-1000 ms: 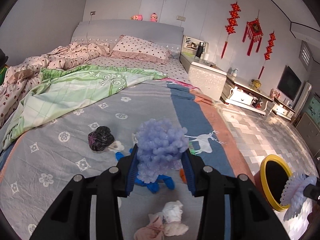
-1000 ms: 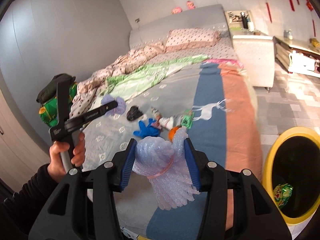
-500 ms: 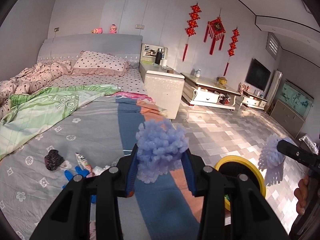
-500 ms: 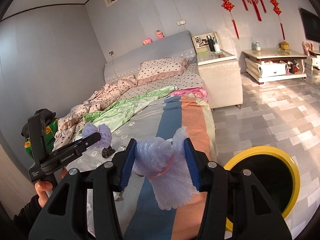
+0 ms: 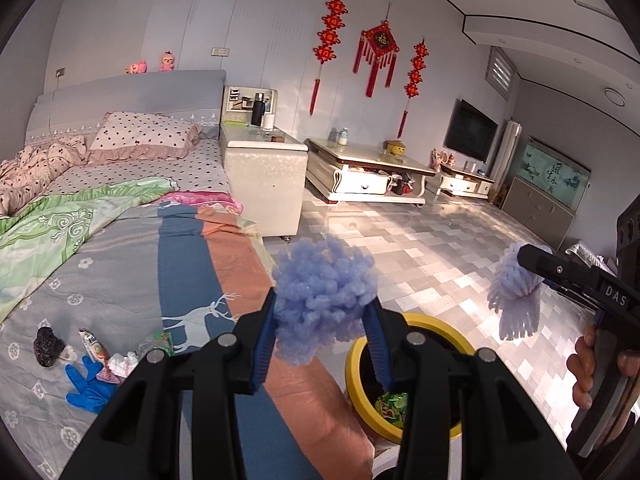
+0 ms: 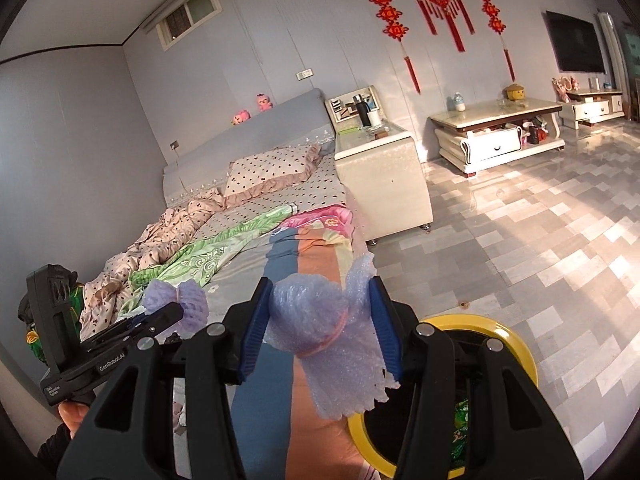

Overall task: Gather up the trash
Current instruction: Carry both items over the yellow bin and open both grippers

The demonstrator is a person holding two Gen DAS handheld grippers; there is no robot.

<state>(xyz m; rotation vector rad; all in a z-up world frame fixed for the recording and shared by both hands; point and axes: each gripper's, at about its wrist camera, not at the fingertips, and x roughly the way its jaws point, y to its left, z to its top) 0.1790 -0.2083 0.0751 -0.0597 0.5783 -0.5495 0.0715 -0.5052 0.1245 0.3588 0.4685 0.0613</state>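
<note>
Bin (image 5: 356,354): standing on the floor beside the bed's (image 5: 120,280) edge, holding a green wrapper (image 5: 394,404); grippers are hiding much of it.
Left gripper (image 5: 324,330): pinching a bumpy purple foam wad (image 5: 324,300) above the bin rim.
Right gripper (image 6: 318,330): pinching a pale foam net (image 6: 336,356) tied with a pink band, over the bin.
Bed: carrying a blue glove (image 5: 86,382), dark wad (image 5: 48,344) and blurry scraps.
</note>
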